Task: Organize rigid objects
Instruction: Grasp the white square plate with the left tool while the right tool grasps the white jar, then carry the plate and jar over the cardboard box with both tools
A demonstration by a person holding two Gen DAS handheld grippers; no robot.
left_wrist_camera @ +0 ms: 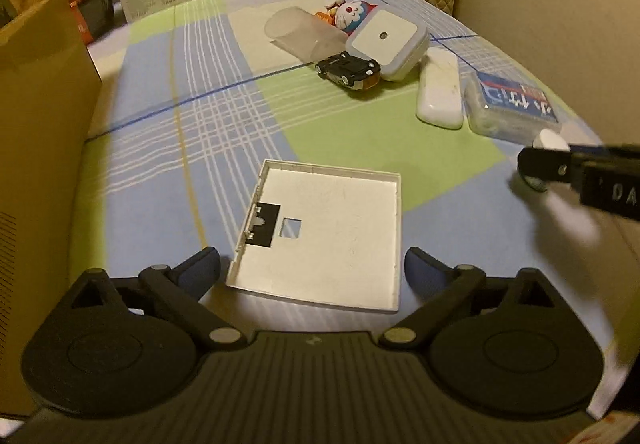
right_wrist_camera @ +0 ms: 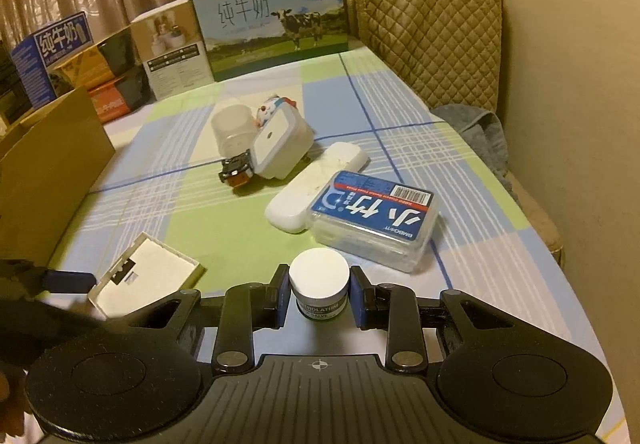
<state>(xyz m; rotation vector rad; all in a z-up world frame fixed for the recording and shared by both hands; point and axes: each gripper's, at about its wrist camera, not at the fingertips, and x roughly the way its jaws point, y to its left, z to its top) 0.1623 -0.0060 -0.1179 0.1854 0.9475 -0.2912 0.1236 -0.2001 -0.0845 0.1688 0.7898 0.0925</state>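
My left gripper [left_wrist_camera: 312, 268] is open, its jaws wide on either side of the near edge of a flat white square tray [left_wrist_camera: 336, 228] lying on the checked cloth. My right gripper [right_wrist_camera: 319, 290] is shut on a small white-lidded jar [right_wrist_camera: 319, 280] held upright, close above the cloth. The jar and right gripper show at the right edge of the left wrist view [left_wrist_camera: 552, 142]. The tray also shows in the right wrist view [right_wrist_camera: 144, 276], with the left fingertip [right_wrist_camera: 68, 281] at its left edge.
A heap stands mid-table: a clear cup [right_wrist_camera: 232, 128], a Doraemon toy [right_wrist_camera: 272, 108], a white lidded box [right_wrist_camera: 276, 144], a toy car [right_wrist_camera: 236, 170], a white case [right_wrist_camera: 316, 186], a floss-pick box [right_wrist_camera: 372, 220]. A cardboard box [left_wrist_camera: 36, 132] stands left; milk cartons [right_wrist_camera: 272, 20] behind.
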